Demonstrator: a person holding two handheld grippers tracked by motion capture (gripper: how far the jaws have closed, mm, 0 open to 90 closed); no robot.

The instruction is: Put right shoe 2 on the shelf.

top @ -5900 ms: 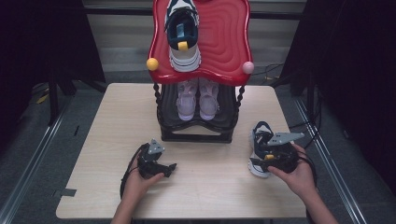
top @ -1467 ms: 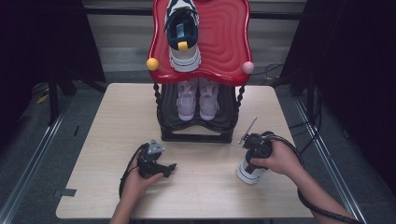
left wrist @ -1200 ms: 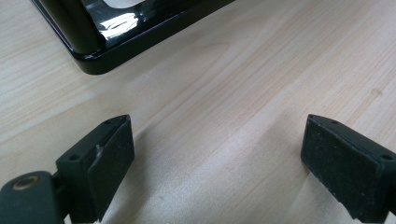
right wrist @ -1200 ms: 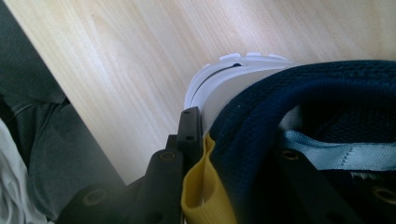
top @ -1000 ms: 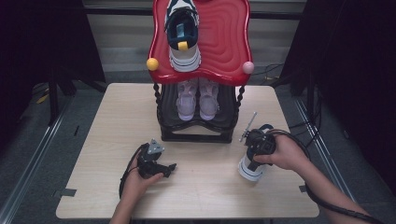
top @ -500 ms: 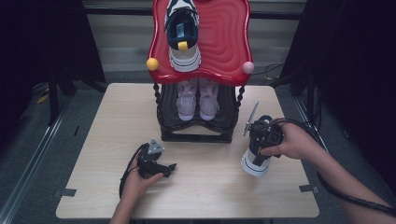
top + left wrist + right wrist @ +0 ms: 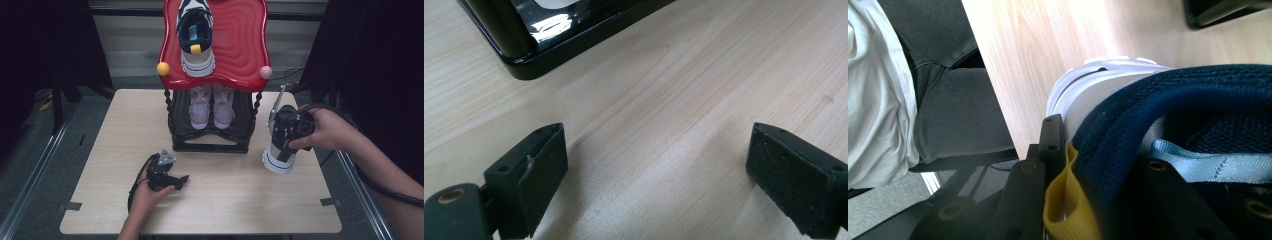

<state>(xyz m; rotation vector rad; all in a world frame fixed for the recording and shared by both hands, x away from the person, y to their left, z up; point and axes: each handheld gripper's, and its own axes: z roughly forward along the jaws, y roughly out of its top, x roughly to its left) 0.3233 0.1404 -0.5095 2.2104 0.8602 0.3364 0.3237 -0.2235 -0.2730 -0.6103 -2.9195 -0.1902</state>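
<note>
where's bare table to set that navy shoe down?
Free: the left strip between the rack and the table edge, and the front middle between the left tongs and the navy shoe. Crowded: the back centre under the rack, and the right side where the right tongs clamp the shoe's collar.

Red wavy-top shelf (image 7: 241, 40) at table's far edge, centre. One navy/white sneaker w/ yellow tab (image 7: 196, 37) on top, left half, toe toward cam. Yellow ball (image 7: 163, 68) at front-left corner, pink ball (image 7: 265, 72) at front-right. Black lower tier (image 7: 210, 137) holds pair of lilac shoes (image 7: 212, 105), side by side, touching. Light wood table (image 7: 210, 200). Dark curtains both sides.
</note>
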